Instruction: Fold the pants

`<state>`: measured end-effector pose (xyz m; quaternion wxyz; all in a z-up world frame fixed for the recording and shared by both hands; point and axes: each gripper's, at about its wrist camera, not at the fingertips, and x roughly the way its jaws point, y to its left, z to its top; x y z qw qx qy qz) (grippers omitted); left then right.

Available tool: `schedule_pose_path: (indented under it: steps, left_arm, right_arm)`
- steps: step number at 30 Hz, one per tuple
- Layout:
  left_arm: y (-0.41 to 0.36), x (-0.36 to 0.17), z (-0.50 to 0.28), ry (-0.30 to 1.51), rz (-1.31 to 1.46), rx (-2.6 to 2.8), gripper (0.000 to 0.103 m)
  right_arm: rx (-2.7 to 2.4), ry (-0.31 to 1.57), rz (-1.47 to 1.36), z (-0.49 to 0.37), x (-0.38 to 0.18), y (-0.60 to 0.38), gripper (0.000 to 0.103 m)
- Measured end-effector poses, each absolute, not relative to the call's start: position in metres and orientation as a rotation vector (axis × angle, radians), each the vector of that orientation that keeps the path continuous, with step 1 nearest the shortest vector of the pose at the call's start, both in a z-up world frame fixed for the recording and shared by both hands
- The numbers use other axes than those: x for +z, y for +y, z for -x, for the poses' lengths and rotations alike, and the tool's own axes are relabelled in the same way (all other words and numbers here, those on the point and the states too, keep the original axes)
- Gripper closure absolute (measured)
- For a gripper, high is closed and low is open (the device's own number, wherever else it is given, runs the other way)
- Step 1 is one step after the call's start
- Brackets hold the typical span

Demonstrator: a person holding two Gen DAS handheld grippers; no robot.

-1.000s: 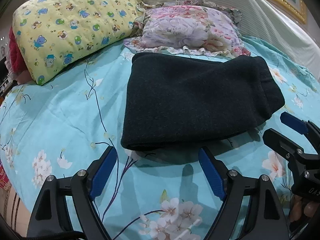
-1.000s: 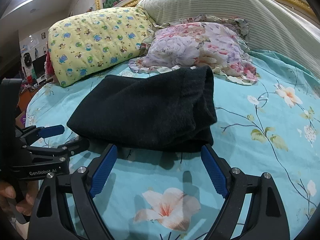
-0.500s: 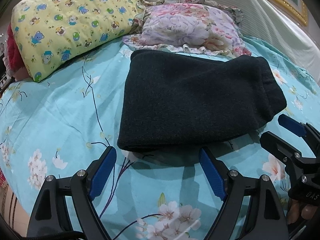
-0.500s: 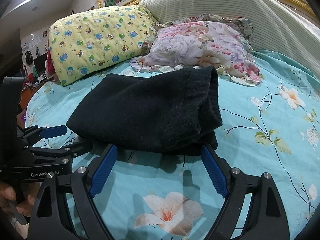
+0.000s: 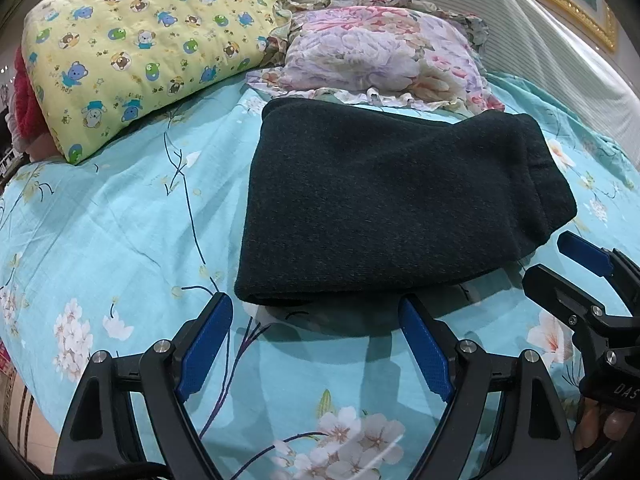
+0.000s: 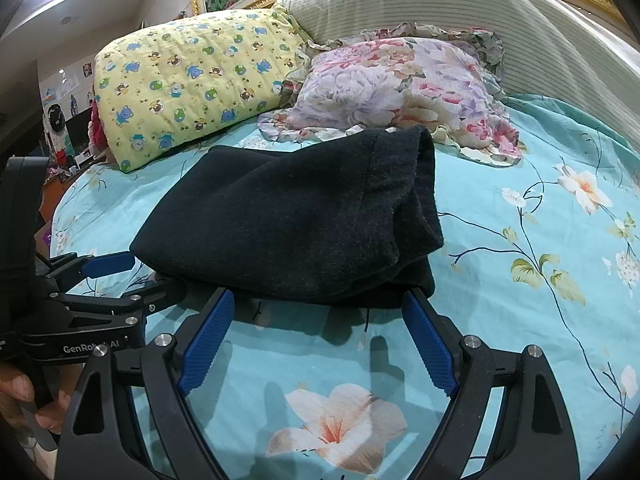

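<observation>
Dark knit pants (image 5: 384, 204) lie folded into a thick rectangle on the turquoise floral bedsheet (image 5: 120, 232). The waistband end points right in the left wrist view. My left gripper (image 5: 316, 340) stands open just short of the near folded edge, nothing between its blue pads. My right gripper (image 6: 316, 336) is open too, close to the near edge of the pants (image 6: 300, 220), holding nothing. Each gripper shows in the other's view: the right one (image 5: 560, 256) at the pants' right corner, the left one (image 6: 144, 276) at their left corner.
A yellow pillow (image 5: 136, 48) printed with bears and a floral pillow (image 5: 380, 52) lie beyond the pants against a striped headboard (image 6: 460, 4). A hand (image 6: 24, 400) holds the left gripper's handle. The bed's edge falls away at the left (image 5: 24, 380).
Both grippers have crept forward, closer to the near edge of the folded pants. The pants themselves have not moved.
</observation>
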<state>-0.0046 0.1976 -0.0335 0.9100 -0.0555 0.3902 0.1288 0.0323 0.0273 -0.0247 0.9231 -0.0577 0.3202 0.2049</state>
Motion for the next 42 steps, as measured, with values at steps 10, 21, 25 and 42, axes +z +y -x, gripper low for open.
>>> schedule_pose_path:
  steps: [10,21,25,42]
  left_arm:
    - [0.196,-0.033,0.004,0.803,0.112,0.268,0.017]
    - [0.194,-0.032,0.005,0.802,0.104,0.262,0.017]
    - [0.193,-0.031,0.005,0.801,0.104,0.261,0.017]
    - [0.192,-0.023,0.005,0.784,0.103,0.260,0.017]
  right_arm:
    - [0.421,0.658,0.114,-0.033,-0.025,0.026,0.017]
    - [0.423,0.658,0.116,-0.034,-0.024,0.024,0.017]
    - [0.422,0.657,0.115,-0.034,-0.023,0.024,0.017]
    - [0.414,0.642,0.104,-0.035,-0.016,0.018,0.017]
